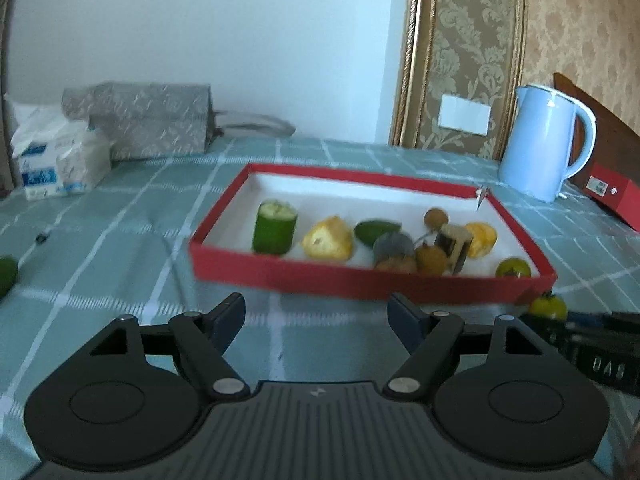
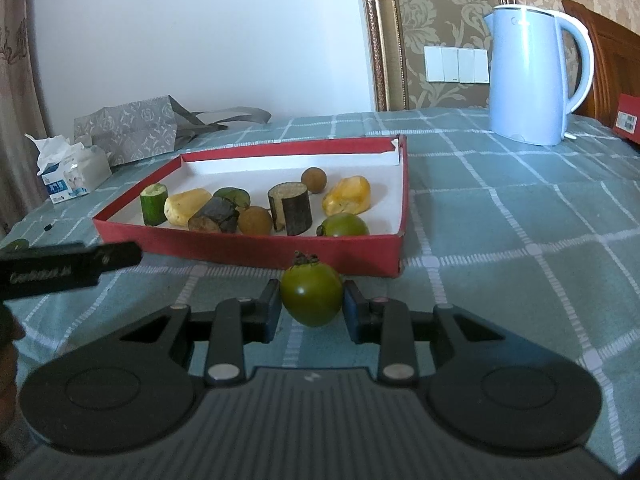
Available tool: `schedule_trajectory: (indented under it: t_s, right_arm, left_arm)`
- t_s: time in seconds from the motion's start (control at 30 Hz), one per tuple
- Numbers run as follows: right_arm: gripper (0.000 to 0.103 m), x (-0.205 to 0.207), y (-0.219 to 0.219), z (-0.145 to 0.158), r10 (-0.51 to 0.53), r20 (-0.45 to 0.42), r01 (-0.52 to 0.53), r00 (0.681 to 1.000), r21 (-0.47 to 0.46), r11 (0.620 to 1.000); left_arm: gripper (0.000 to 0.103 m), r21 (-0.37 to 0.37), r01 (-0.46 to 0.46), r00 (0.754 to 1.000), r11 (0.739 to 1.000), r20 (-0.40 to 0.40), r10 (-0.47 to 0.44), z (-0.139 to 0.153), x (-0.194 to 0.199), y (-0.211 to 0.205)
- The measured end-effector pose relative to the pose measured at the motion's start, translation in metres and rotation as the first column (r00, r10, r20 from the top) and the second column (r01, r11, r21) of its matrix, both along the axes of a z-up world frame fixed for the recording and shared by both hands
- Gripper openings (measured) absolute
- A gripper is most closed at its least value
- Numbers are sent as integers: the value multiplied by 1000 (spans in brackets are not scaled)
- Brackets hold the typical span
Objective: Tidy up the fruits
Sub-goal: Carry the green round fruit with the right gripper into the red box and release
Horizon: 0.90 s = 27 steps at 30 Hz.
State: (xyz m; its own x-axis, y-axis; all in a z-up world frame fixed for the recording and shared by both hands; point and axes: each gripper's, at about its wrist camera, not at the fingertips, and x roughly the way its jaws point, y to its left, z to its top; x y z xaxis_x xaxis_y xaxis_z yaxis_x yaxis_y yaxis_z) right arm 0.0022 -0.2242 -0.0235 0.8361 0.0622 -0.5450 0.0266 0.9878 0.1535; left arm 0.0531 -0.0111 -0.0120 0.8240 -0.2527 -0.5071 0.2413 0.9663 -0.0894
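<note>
While only the right wrist view shows jaws gripping the green tomato.

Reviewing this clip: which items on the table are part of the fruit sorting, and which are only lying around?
Part of the job:
- green tomato between the right gripper pads
- red tray holding fruit pieces
- green fruit out on the cloth
- left gripper, open and empty

Just lying about:
- blue kettle
- tissue pack
- grey bag
</note>
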Motion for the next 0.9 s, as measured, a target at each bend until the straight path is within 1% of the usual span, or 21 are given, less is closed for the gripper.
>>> schedule_trajectory:
  t_s: [0.1,0.23,0.37,0.57,0.7,0.8,0.9]
  right_arm:
    - [31,-2,0,1,-4,11,4,1000,-6,1000]
    - [31,-7,0,5,-13,44,14,999,-19,1000]
    - [31,-7,0,10,-8,53,10,999,-30,999]
    - [31,-1,-1,18,-8,64,13,998,-79,997]
    - [31,12,-4,30,-1,68,7,998,-95,995]
    - [31,29,-4,38,6,66,0,998,-96,995]
    - [31,50,3,41,23,56,-16,998,-121,993]
  left_arm:
    - [78,-3,-12,999,1000,-29,12,-4,-1,5]
    - [78,7,-10,999,1000,-45,11,-7,-2,4]
    - [78,47,1,997,999,-78,3,-13,0,1]
    - [78,72,3,997,997,-73,2,-16,-2,-2]
    - [80,111,7,998,994,-64,0,-18,-3,-7]
    - [82,109,12,998,994,-68,-5,-18,-2,-7]
    - [83,114,16,998,993,-69,-8,-18,-1,-8]
